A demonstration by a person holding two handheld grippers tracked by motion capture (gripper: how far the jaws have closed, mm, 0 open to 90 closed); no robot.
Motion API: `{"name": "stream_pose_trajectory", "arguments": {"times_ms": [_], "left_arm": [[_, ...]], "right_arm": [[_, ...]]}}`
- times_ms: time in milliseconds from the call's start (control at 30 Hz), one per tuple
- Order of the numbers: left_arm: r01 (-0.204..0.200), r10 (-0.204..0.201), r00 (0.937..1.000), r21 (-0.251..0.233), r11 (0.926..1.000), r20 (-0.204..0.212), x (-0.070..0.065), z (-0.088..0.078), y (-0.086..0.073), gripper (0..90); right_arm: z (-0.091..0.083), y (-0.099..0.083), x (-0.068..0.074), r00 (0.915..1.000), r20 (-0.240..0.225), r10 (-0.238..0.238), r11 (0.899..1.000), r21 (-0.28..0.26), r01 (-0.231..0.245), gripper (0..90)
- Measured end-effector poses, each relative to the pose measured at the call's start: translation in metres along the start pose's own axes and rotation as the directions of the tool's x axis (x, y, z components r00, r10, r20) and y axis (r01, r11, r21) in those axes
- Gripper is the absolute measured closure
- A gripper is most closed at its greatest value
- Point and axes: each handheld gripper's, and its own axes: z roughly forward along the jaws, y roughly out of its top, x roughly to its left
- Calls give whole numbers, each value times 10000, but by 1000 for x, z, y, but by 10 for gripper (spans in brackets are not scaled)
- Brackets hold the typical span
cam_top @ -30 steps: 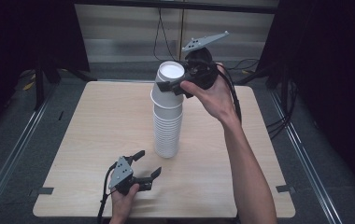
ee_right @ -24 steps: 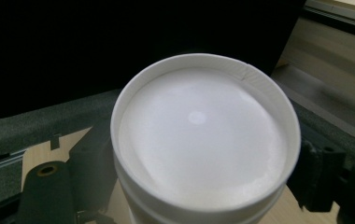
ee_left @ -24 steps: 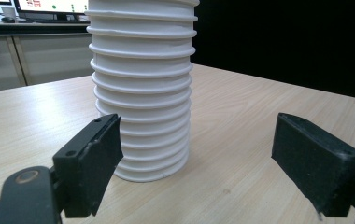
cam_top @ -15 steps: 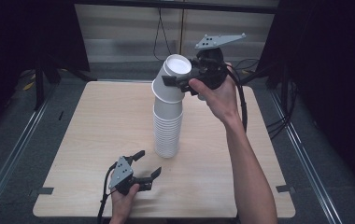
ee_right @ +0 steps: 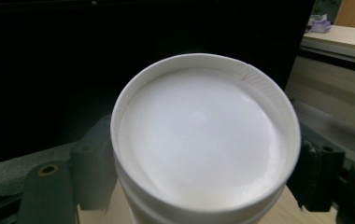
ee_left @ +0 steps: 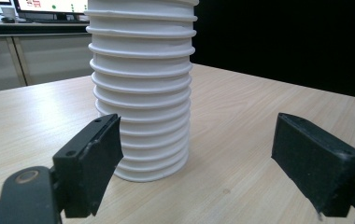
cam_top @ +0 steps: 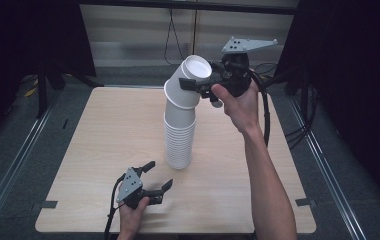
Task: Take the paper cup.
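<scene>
A tall stack of upside-down white paper cups (cam_top: 180,140) stands mid-table. Its top cups (cam_top: 198,66) lean toward the right, bent away from the straight lower stack. My right gripper (cam_top: 196,86) is shut on the topmost cup, one jaw on each side of its wall. In the right gripper view the cup's white base (ee_right: 203,135) faces the camera between the two fingers (ee_right: 96,172). My left gripper (cam_top: 159,176) rests open near the front edge, a short way left of the stack's foot. The left gripper view has the stack (ee_left: 143,93) just beyond its spread fingers (ee_left: 91,163).
The wooden table (cam_top: 103,130) has bare surface left and right of the stack. Black cables (cam_top: 265,115) trail from the right gripper along the person's forearm. Dark floor and metal rails surround the table.
The right gripper has risen and swung right with the top cup, tipping the upper cups off the stack's line. The left gripper has stayed where it was.
</scene>
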Motion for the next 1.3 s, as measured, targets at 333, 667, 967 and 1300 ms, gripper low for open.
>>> {"name": "stream_pose_trajectory", "arguments": {"times_ms": [333,667,967,1300], "left_arm": [[-89,89,10000,64,9999,18,0,0,0,160],[-48,49,10000,65,10000,-17,1,0,0,160],[-96,96,9999,106,9999,-37,1,0,0,159],[-62,62,10000,135,9999,-38,0,0,0,160]], "right_arm": [[-15,-7,-3,9996,-87,262,9960,-850,-268,232],[-31,-14,-3,9992,-103,389,9916,-1230,-399,232],[-53,-25,-5,9992,175,347,9918,-1233,-323,232],[-73,-39,-2,9982,467,373,9950,-938,-328,232]]}}
